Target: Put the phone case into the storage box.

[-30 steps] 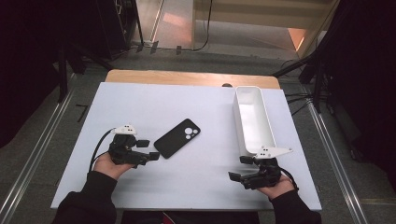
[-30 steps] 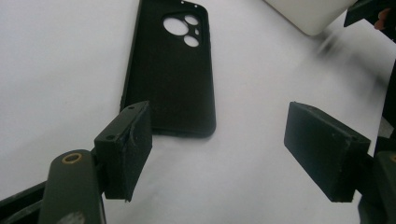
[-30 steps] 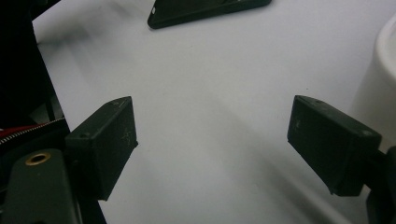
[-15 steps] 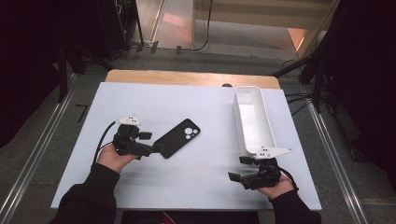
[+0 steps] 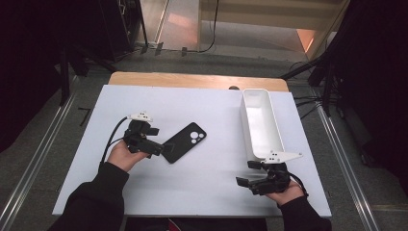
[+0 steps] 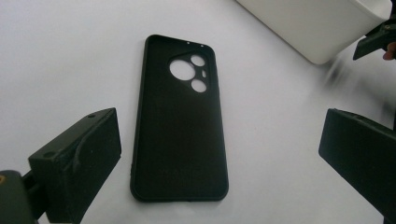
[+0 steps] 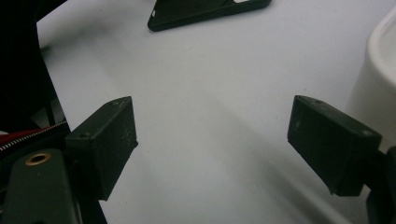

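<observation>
A black phone case (image 5: 185,142) lies flat on the white table (image 5: 211,106), inner side up, camera cut-outs toward the far right. My left gripper (image 5: 158,139) is open right at the case's near-left end. In the left gripper view the case (image 6: 180,130) lies between and just beyond the wide-open jaws of the left gripper (image 6: 219,156). My right gripper (image 5: 248,174) rests open near the table's front right with nothing between its fingers. The right gripper view has the right gripper (image 7: 210,140) open over bare table, with the case's end (image 7: 205,11) far ahead.
A long white bin (image 5: 260,122) stands along the right side of the table, just beyond the right gripper; its wall (image 7: 378,93) is close to that gripper's right jaw. A wooden strip (image 5: 192,81) borders the far edge. Metal rails run along both sides on the floor.
The left gripper has moved forward and to the right, up to the near end of the phone case. The right gripper and the case have stayed put.
</observation>
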`<state>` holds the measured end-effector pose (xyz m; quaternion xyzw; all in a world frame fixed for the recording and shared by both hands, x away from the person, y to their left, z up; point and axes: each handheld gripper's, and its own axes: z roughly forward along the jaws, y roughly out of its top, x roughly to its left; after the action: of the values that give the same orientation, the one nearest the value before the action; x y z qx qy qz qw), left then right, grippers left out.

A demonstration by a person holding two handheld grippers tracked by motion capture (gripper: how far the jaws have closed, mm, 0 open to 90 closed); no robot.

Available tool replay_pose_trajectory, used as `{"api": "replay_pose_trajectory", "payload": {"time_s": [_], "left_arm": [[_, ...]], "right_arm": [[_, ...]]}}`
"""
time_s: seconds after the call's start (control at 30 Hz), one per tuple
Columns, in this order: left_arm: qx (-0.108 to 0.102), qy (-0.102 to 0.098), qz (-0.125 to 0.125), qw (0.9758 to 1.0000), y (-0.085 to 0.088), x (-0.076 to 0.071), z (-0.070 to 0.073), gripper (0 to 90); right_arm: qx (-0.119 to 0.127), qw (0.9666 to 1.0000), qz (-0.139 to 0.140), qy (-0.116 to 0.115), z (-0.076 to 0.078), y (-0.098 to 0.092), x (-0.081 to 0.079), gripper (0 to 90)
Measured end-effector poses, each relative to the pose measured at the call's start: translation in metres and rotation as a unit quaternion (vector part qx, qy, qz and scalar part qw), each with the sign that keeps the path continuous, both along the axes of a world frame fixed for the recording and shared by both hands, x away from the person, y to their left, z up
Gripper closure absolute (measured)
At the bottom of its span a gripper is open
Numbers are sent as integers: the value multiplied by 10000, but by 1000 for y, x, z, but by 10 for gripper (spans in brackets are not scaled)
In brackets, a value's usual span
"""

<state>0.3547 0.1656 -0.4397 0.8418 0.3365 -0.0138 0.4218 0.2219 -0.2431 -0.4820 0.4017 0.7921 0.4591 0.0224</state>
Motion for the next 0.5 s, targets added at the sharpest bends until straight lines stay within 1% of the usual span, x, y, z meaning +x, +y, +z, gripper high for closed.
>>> {"api": "replay_pose_trajectory", "payload": {"time_s": [0.03, 0.07, 0.1, 0.13, 0.2, 0.27, 0.3, 0.4, 0.43, 0.47, 0.5], "left_arm": [[-34, 11, 24, 10000, -1, 1, 0, 0], [-66, 29, -8, 10000, -2, 3, 0, 0], [-59, 39, -6, 10000, -3, 5, 1, 0], [-15, 32, -26, 10000, -3, 6, 1, 0], [84, -76, -27, 9999, -6, 9, 2, 0], [115, -62, -24, 9999, -7, 11, 2, 0], [92, -81, -4, 9999, -8, 12, 2, 0], [137, -30, -6, 9999, -10, 17, 1, 0], [136, -37, 9, 9999, -11, 18, 1, 0], [137, -47, 7, 9999, -12, 19, 1, 0], [152, -57, 11, 9999, -14, 20, 1, 0]], "right_arm": [[-6, 10000, -6, -2, 0, 0, 0, 140], [-8, 10000, -6, 0, 0, 0, 0, 140], [-8, 10000, -10, 12, 0, 0, 0, 140], [-5, 10000, -10, 11, 0, 0, 0, 140], [-16, 10000, -10, -18, 0, 0, 0, 140], [-2, 10000, -6, -37, 0, -1, 0, 140], [-2, 10000, -6, -37, 0, -1, 0, 140], [9, 10000, -26, -23, 1, -1, 0, 140], [19, 10000, -24, -9, 0, -1, 0, 140], [0, 10000, -2, -41, 0, -1, 0, 141], [0, 10000, 13, -14, 0, -1, 0, 140]]}}
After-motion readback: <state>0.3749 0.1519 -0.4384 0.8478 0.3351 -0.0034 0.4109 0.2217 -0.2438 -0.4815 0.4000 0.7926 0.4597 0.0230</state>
